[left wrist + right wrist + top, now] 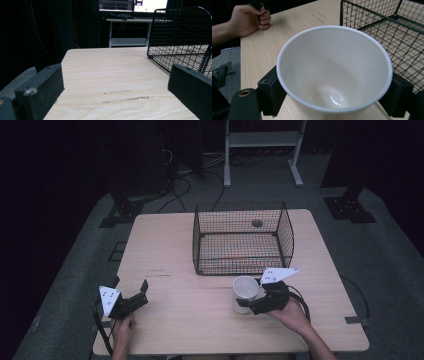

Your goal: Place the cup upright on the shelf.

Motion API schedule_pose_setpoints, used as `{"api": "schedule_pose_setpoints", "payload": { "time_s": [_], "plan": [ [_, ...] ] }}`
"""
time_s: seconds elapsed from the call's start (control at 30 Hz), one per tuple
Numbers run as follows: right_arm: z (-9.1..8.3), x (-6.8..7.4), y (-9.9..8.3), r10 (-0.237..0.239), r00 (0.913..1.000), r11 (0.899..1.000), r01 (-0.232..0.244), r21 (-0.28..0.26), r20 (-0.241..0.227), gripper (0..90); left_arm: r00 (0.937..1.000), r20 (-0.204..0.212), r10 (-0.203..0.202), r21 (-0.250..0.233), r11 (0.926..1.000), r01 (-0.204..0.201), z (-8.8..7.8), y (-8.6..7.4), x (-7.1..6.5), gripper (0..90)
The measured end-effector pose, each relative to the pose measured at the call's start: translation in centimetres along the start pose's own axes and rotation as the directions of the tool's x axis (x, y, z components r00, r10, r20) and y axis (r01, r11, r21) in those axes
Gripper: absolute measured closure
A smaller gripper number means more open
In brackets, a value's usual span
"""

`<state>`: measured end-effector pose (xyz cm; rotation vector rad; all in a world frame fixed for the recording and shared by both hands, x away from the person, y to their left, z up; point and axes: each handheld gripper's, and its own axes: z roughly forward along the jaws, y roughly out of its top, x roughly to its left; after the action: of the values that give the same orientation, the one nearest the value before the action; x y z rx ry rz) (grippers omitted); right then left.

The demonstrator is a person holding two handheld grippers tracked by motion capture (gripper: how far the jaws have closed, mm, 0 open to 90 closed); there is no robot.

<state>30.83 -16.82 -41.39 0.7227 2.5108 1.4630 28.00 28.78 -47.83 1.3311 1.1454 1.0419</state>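
Observation:
A white cup (245, 290) stands slightly tilted near the table's front, just before the wire basket (286, 234). My right gripper (251, 304) is shut on the cup, one black jaw on each side of its wall. In the right gripper view the cup (334, 67) is empty and its mouth faces the camera, with the right gripper (333, 93) clamping it from both sides. My left gripper (139, 296) rests at the front left of the table, open, nothing between its jaws. In the left gripper view, the left gripper (116, 75) has bare wood between its jaws.
The black wire basket (180, 32) sits at the table's middle back and holds nothing but a small dark round spot. Its near wall (387, 22) is close beyond the cup. The person's left hand (249, 20) rests at the table's edge. A white stand (262, 140) is behind the table.

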Motion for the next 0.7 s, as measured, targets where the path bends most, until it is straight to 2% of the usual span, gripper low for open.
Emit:
{"api": "schedule_pose_setpoints", "payload": {
  "time_s": [0.23, 0.5, 0.7],
  "plan": [
    [-1.2, -0.6, 1.6, 0.003, 1.0, 1.0, -0.003, -0.016, -0.009, 19.3, 1.0, 0.0, 0.001, 0.0, 1.0, -0.001, 0.0, 0.0, 0.0, 0.0],
    [-1.7, -1.4, 2.7, 0.004, 0.9999, 1.0, -0.004, -0.021, -0.015, 19.3, 1.0, 0.001, 0.002, 0.001, 1.0, -0.002, 0.0, 0.0, 0.0, 0.0],
    [-2.2, -2.2, 4.2, 0.002, 0.9999, 1.0, -0.002, -0.027, -0.014, 19.2, 1.0, 0.001, -0.001, 0.002, 1.0, 0.001, 0.0, 0.0, 0.0, 0.0]
  ]
}}
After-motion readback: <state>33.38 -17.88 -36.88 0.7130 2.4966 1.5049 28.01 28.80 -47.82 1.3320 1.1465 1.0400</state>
